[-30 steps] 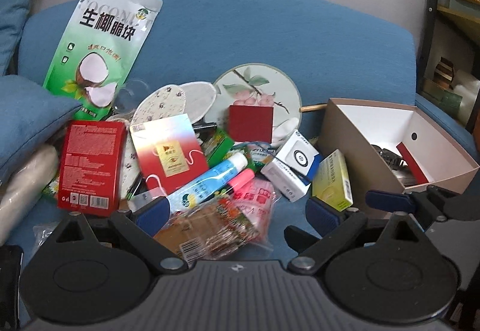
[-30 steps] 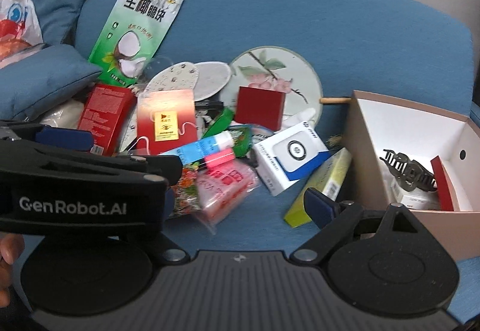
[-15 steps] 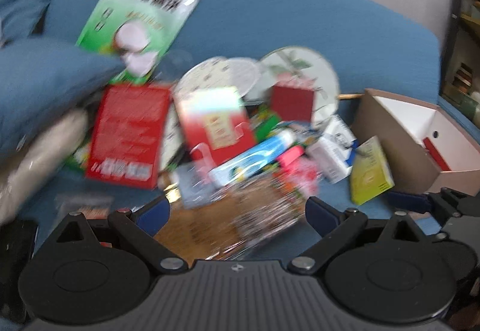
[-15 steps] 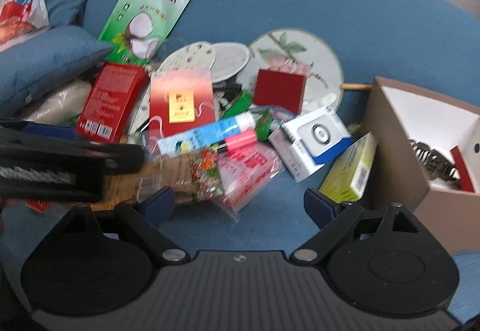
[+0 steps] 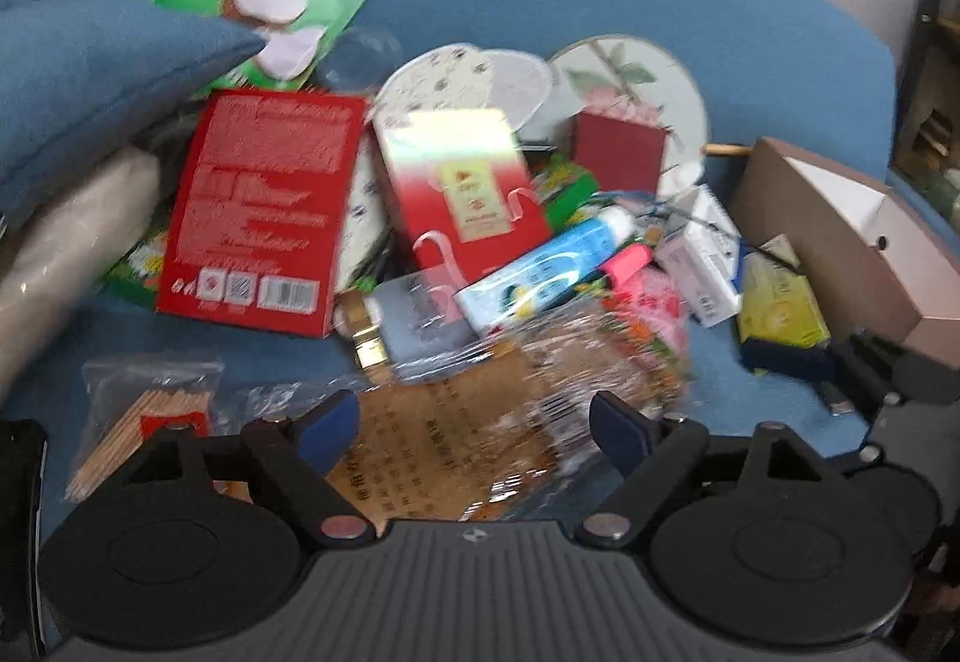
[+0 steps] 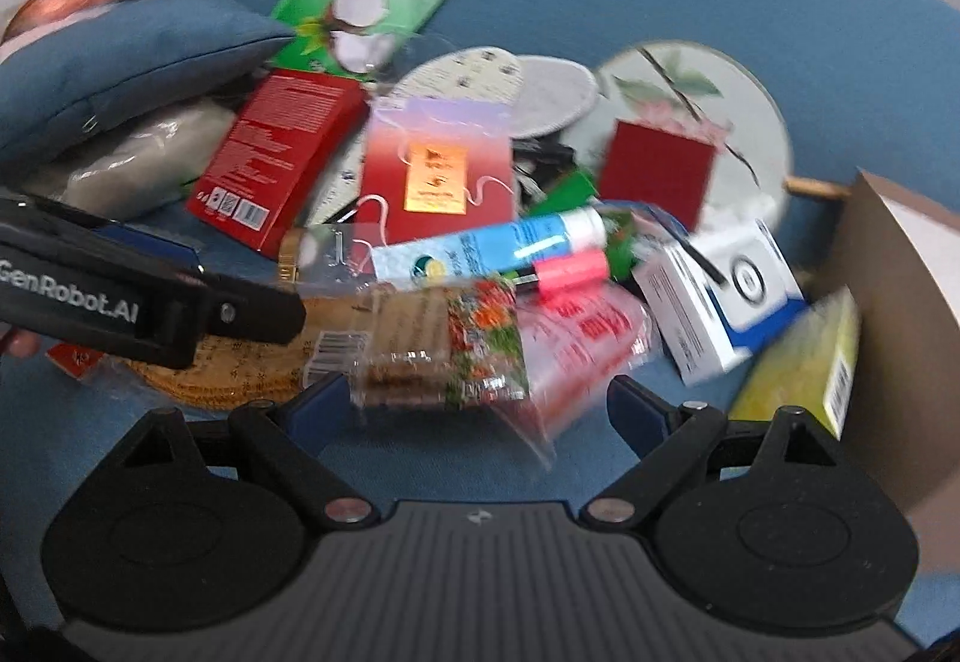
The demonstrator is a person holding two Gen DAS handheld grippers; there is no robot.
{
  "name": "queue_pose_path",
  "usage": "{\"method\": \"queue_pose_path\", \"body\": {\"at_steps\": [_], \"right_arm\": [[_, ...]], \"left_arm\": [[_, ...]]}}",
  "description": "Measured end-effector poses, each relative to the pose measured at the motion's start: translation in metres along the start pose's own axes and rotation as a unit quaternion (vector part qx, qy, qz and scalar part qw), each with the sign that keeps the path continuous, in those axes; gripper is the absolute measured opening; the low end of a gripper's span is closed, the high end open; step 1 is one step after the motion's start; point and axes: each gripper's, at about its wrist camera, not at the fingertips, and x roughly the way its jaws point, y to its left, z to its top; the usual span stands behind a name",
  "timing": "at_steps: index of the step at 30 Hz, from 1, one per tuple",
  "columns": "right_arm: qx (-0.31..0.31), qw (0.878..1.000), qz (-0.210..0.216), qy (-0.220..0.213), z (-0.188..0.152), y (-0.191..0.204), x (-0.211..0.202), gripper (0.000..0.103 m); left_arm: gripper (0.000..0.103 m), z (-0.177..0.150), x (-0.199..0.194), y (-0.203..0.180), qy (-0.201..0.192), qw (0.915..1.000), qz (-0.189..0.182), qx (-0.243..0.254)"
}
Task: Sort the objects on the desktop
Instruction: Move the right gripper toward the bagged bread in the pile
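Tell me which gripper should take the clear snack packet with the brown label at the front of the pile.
Left, probably. The left gripper is open with the snack packet lying between its fingers, and its jaws have just been closing. The right gripper is open too, but only the packet's edge reaches its gap.

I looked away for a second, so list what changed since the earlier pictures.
Both grippers moved down toward the pile. The left gripper, its jaws just closing somewhat, now straddles the clear crinkly snack packet without gripping. The right gripper stays open. The brown cardboard box and the pile have not moved.
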Motion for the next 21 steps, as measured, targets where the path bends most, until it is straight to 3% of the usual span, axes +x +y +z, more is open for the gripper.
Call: {"method": "queue_pose_path", "body": {"at_steps": [8, 10, 15, 19, 21], "right_arm": [[0.004, 0.999, 0.042, 0.014, 0.011, -0.003, 0.03, 0.089], [0.013, 0.998, 0.054, 0.018, 0.01, -0.002, 0.033, 0.08], [0.026, 0.994, 0.098, 0.033, 0.004, -0.002, 0.015, 0.065], [0.016, 0.986, 0.156, 0.052, -0.01, 0.007, -0.007, 0.064], [-0.014, 0.986, 0.157, 0.054, -0.014, 0.012, -0.014, 0.064]], "left_arm": [[0.086, -0.005, 0.005, 0.035, 0.022, 0.9989, 0.024, -0.034], [0.086, -0.005, 0.002, 0.042, 0.023, 0.9987, 0.023, -0.04], [0.086, -0.009, -0.003, 0.058, 0.025, 0.9982, 0.031, -0.046], [0.086, -0.017, -0.011, 0.061, 0.033, 0.9978, 0.024, -0.052], [0.086, -0.021, -0.02, 0.06, 0.035, 0.998, 0.024, -0.047]]}}
